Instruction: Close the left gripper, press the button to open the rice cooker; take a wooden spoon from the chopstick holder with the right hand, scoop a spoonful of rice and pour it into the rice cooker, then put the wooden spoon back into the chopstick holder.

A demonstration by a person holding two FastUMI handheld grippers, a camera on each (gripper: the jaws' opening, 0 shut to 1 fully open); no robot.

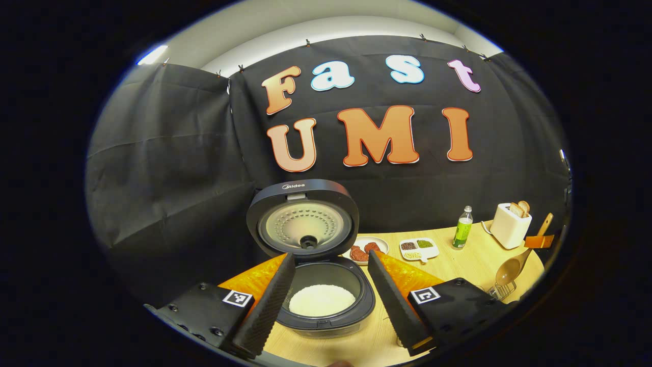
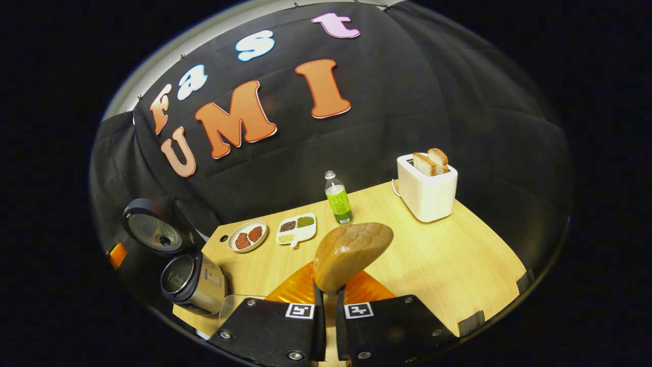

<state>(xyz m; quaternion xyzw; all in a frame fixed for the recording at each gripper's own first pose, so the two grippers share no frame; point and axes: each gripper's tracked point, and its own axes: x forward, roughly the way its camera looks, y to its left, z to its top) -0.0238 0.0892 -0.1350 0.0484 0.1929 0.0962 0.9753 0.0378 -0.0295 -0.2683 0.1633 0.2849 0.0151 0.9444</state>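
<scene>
The right gripper (image 2: 329, 300) squeezes the brown wooden spoon (image 2: 351, 255), its handle hidden between the fingers. The left gripper (image 1: 331, 300) is spread wide over the open black rice cooker (image 1: 318, 275).

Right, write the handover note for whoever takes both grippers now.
Left gripper: open, facing the rice cooker, lid up, rice in the pot.
Right gripper: shut on the wooden spoon, which looks empty, just above the chopstick holder.
Done: cooker opened, spoon taken.
Left: cannot tell if the scoop was poured; spoon must go back in the holder.
</scene>
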